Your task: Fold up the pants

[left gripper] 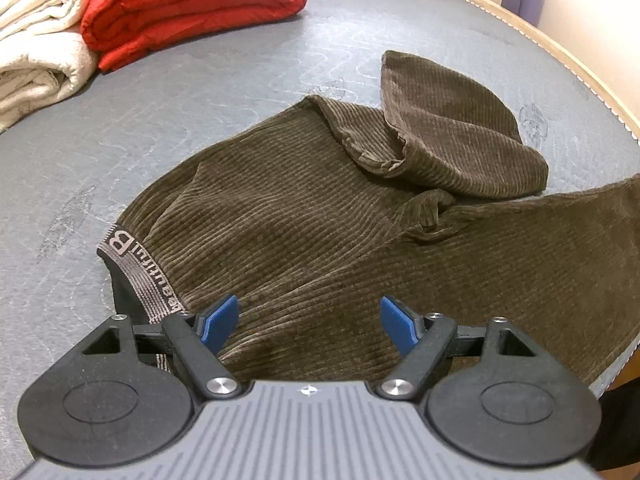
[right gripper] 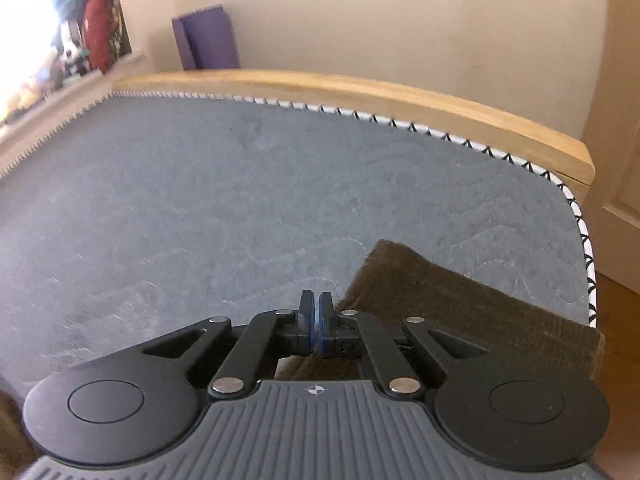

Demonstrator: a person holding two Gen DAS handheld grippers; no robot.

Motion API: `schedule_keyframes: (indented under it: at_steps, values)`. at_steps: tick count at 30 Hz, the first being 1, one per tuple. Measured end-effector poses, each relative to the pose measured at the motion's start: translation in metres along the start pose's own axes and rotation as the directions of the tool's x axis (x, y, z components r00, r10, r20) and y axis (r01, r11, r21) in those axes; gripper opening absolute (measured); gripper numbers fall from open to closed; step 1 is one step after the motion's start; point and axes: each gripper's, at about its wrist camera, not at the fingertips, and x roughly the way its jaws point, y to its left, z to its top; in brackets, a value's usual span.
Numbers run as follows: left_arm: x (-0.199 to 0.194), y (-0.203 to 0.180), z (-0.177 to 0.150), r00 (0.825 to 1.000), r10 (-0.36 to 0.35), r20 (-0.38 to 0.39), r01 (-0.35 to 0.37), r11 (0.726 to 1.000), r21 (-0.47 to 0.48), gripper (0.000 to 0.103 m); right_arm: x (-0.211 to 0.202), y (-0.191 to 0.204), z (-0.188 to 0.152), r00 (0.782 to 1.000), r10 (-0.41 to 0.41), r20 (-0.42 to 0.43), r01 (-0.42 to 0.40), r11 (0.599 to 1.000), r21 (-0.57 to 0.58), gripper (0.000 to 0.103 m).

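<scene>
Brown corduroy pants (left gripper: 320,216) lie on the grey mattress (left gripper: 200,112). Their grey lettered waistband (left gripper: 132,268) is at the left, one leg is folded back in a bunch at the upper right, and the other leg runs to the right edge. My left gripper (left gripper: 308,320) is open and hovers over the waist area, blue pads apart. In the right wrist view, my right gripper (right gripper: 317,312) is shut with its pads together. A brown pant leg (right gripper: 460,304) lies under and to the right of it; I cannot tell whether cloth is pinched.
A folded red blanket (left gripper: 192,4) and cream towels (left gripper: 36,52) sit at the far left of the mattress. A wooden bed frame (right gripper: 360,92) runs along the far edge, with a purple object (right gripper: 208,36) against the wall behind it.
</scene>
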Motion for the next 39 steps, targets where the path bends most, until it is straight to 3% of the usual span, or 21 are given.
schedule_keyframes:
  at_steps: [2,4,6,8,11,15,16,17,19,20,21,24,25,28,32,35,39]
  values:
    - [-0.002,0.002,0.000,1.000,0.003,0.000,-0.003,1.000,-0.012,0.083,-0.021,0.009,0.000,0.998,0.055,0.014,-0.055,0.998,0.001,0.022]
    - [-0.006,0.001,0.000,1.000,-0.001,0.010,0.002,1.000,-0.019,0.083,-0.046,0.026,0.004,0.991,0.129,0.036,-0.128,0.992,-0.014,0.028]
    - [-0.010,-0.001,-0.001,1.000,-0.004,0.020,0.005,1.000,-0.017,0.083,-0.082,0.049,0.009,0.971,0.233,0.054,-0.231,0.972,-0.045,0.029]
    - [-0.015,-0.003,-0.002,0.999,-0.011,0.034,0.011,1.000,-0.016,0.083,-0.115,0.067,0.007,0.945,0.322,0.054,-0.317,0.944,-0.094,0.037]
    - [-0.020,-0.006,-0.003,0.999,-0.017,0.048,0.017,1.000,-0.015,0.083,-0.168,0.100,-0.005,0.878,0.479,0.006,-0.469,0.862,-0.191,0.051]
    - [-0.023,-0.007,-0.004,0.998,-0.016,0.063,0.016,1.000,-0.010,0.083,-0.205,0.141,-0.043,0.752,0.639,-0.161,-0.652,0.685,-0.325,0.061]
    - [-0.023,-0.007,-0.005,0.998,-0.014,0.064,0.015,1.000,-0.011,0.082,-0.208,0.148,-0.056,0.732,0.656,-0.183,-0.671,0.649,-0.359,0.061]
    - [-0.023,-0.006,-0.004,0.998,-0.014,0.066,0.015,1.000,-0.016,0.077,-0.210,0.154,-0.069,0.727,0.660,-0.191,-0.671,0.622,-0.403,0.061]
    - [-0.023,-0.004,-0.004,0.997,-0.015,0.072,0.017,1.000,-0.027,0.064,-0.201,0.174,-0.092,0.784,0.575,-0.236,-0.603,0.614,-0.509,0.057]
    - [-0.023,-0.002,-0.003,0.997,-0.014,0.076,0.016,0.999,-0.033,0.049,-0.200,0.183,-0.097,0.794,0.558,-0.240,-0.588,0.609,-0.532,0.052]
    - [-0.024,-0.001,-0.002,0.997,-0.014,0.081,0.017,0.999,-0.037,0.030,-0.200,0.189,-0.099,0.787,0.573,-0.230,-0.592,0.596,-0.543,0.051]
    - [-0.032,0.003,0.003,0.992,-0.017,0.121,0.024,0.998,-0.054,0.012,-0.197,0.202,-0.095,0.778,0.598,-0.191,-0.587,0.586,-0.558,0.045]
    - [-0.035,0.003,0.006,0.991,-0.016,0.134,0.025,0.998,-0.061,0.010,-0.194,0.207,-0.095,0.781,0.593,-0.198,-0.588,0.590,-0.553,0.031]
    - [-0.049,0.009,0.021,0.983,-0.060,0.173,0.078,0.992,-0.102,0.008,-0.177,0.210,-0.088,0.769,0.605,-0.209,-0.615,0.609,-0.500,0.013]
    - [-0.063,0.016,0.056,0.974,-0.081,0.211,0.117,0.979,-0.165,0.008,-0.161,0.214,-0.080,0.760,0.618,-0.202,-0.633,0.633,-0.445,0.012]
    - [-0.065,0.015,0.088,0.965,-0.112,0.236,0.160,0.967,-0.197,0.008,-0.138,0.218,-0.081,0.758,0.598,-0.261,-0.650,0.657,-0.382,0.013]
    - [-0.053,0.003,0.107,0.947,-0.072,0.313,0.128,0.979,-0.160,0.009,-0.111,0.220,-0.087,0.799,0.523,-0.295,-0.601,0.703,-0.381,0.013]
